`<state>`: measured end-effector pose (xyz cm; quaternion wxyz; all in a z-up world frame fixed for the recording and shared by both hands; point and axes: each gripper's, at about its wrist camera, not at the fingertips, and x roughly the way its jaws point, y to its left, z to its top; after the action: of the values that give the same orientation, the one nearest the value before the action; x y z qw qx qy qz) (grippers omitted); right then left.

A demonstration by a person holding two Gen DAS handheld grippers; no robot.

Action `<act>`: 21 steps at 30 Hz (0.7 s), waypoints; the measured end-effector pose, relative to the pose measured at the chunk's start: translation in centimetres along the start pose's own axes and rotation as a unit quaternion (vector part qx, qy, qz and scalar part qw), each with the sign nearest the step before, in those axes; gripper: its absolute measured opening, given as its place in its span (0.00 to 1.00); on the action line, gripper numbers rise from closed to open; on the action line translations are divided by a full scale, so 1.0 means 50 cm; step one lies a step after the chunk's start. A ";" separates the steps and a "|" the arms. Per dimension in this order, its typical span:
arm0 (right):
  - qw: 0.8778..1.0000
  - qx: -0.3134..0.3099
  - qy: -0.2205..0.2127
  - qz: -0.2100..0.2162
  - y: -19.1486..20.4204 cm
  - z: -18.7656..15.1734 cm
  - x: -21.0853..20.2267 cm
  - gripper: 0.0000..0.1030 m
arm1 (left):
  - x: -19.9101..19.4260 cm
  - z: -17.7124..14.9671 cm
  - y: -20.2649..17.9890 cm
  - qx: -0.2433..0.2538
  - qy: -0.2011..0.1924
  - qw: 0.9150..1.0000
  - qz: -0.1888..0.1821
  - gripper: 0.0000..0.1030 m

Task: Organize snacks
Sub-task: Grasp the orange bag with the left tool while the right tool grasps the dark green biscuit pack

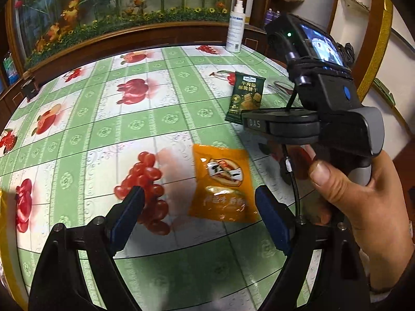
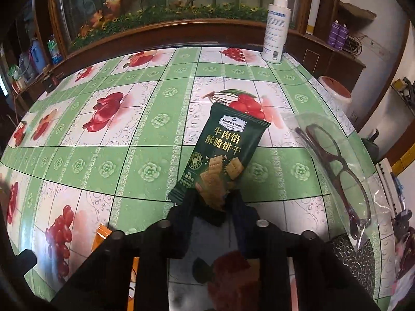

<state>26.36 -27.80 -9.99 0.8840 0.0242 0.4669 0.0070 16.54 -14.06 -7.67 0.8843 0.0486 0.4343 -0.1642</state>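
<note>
A dark green cracker packet (image 2: 220,155) lies on the fruit-print tablecloth (image 2: 135,160). My right gripper (image 2: 211,204) is shut on the packet's near end. The packet also shows in the left wrist view (image 1: 245,98), with the right gripper's body (image 1: 306,124) just in front of it. An orange snack packet (image 1: 223,184) lies on the cloth between and just beyond the fingers of my left gripper (image 1: 198,207), which is open and empty. A corner of the orange packet (image 2: 103,233) shows in the right wrist view.
A white spray bottle (image 2: 276,28) stands at the table's far edge. Glasses in a clear bag (image 2: 339,171) lie right of the green packet. A wooden ledge with fake plants (image 2: 168,13) runs behind the table. Something yellow (image 1: 3,207) sits at the left edge.
</note>
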 end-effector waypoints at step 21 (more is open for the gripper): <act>0.998 0.065 0.007 -0.020 -0.027 0.052 0.051 0.78 | 0.103 0.024 -0.006 0.010 0.021 0.999 0.050 0.84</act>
<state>29.94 -29.14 -10.71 0.8775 0.0718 0.4725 -0.0410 20.28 -15.91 -10.96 0.8816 0.0823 0.4480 -0.1235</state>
